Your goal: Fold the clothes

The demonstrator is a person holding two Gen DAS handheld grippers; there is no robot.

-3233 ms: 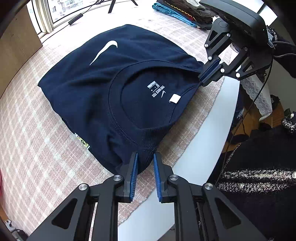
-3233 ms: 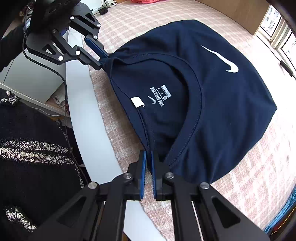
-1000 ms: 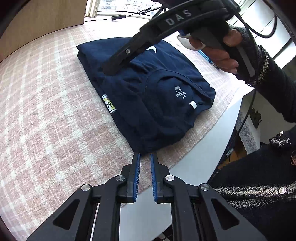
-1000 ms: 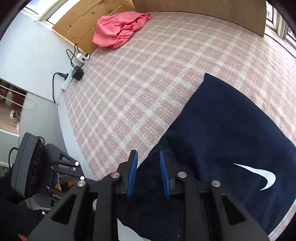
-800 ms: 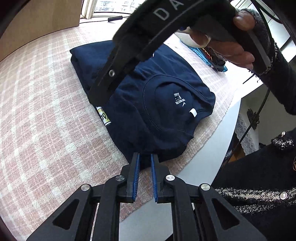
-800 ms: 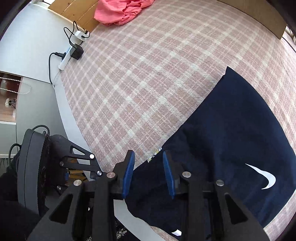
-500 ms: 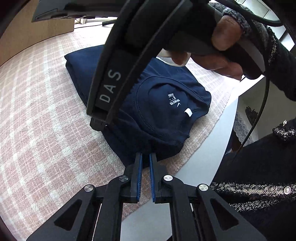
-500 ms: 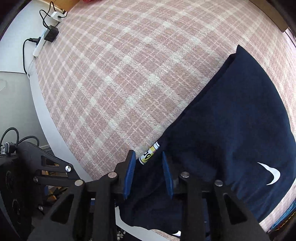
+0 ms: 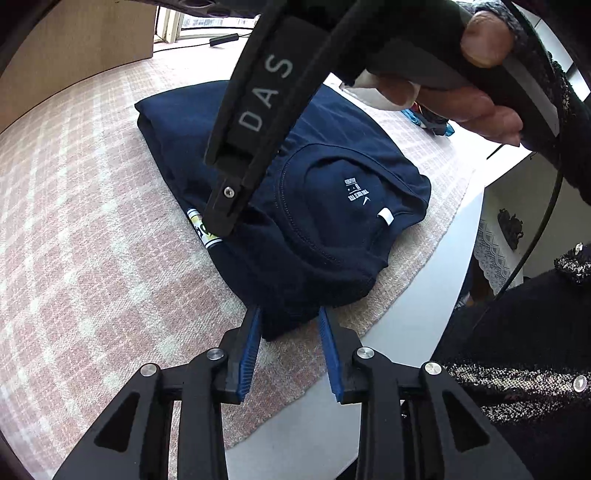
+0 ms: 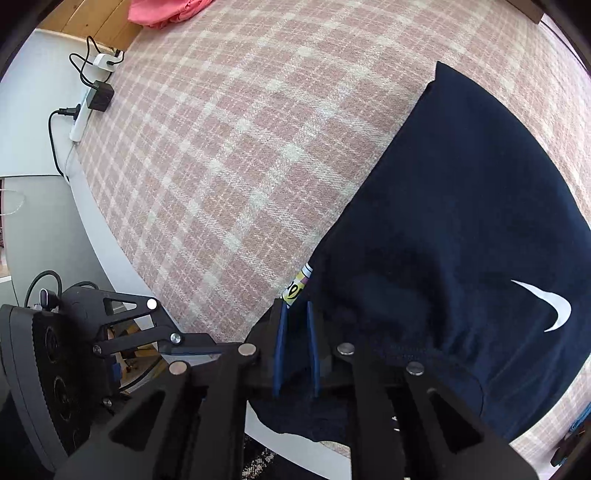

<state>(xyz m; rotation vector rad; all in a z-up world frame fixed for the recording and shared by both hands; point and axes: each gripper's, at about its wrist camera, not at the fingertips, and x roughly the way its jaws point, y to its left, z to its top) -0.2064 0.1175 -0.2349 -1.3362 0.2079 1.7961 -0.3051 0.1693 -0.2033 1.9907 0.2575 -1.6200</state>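
A folded navy T-shirt lies on the checked cloth, collar and neck label facing up. My left gripper is at its near corner with its jaws opening; the corner lies between the blue pads, loose. My right gripper points down at the shirt's left edge beside a yellow-and-white tag. Navy fabric fills the narrow gap between its pads, and its jaws are opening slightly. In the left wrist view one of its fingers rests on that edge. The white swoosh shows on the shirt's far half.
A pink checked cloth covers a white table whose rounded edge runs just behind the shirt's near corner. A pink garment lies far off, a power strip at the table's side. Folded clothes sit past the shirt.
The left jaws, nearly shut before, have spread around the shirt's near corner. The right gripper has come down across the shirt to its left edge and narrowed on the fabric there.
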